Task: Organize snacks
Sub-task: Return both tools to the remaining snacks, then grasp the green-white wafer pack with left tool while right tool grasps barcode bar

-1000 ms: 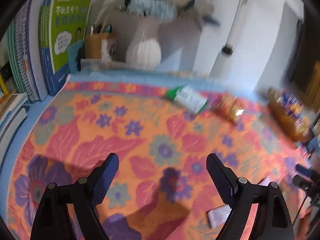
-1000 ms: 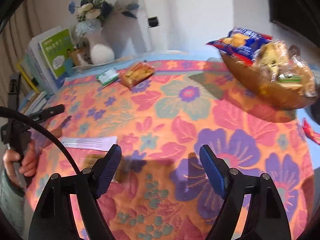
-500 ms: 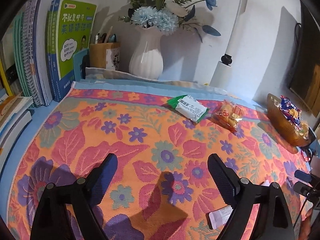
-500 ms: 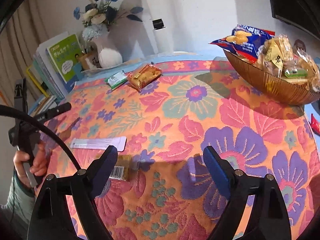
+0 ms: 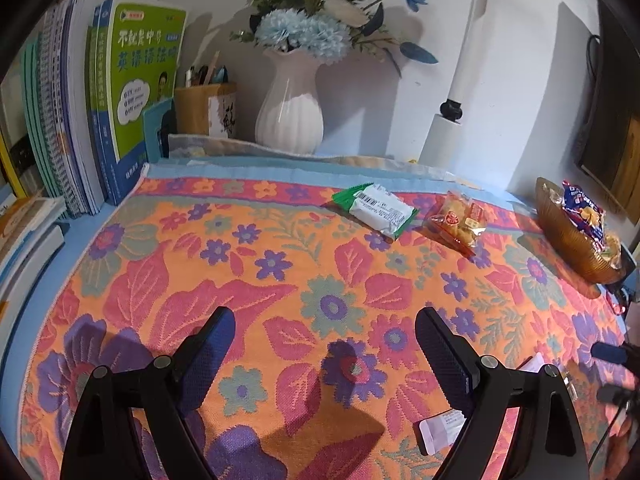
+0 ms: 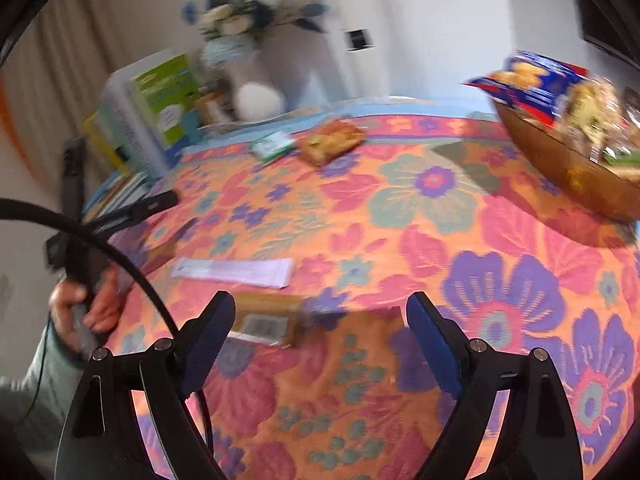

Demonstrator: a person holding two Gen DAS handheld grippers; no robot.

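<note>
The floral tablecloth (image 5: 280, 264) carries the amber bowl (image 6: 560, 160), already piled with snacks at its right edge. Loose packets remain: a green-white packet (image 5: 376, 208) and an orange packet (image 5: 456, 220) near the vase. They look light, crinkly and slippery, best pinched across the middle. A brown packet (image 6: 268, 320) lies just ahead of the right gripper (image 6: 316, 340), closer than a second ago. The left gripper (image 5: 324, 344) is unmoved. Both jaws stand spread, empty.
</note>
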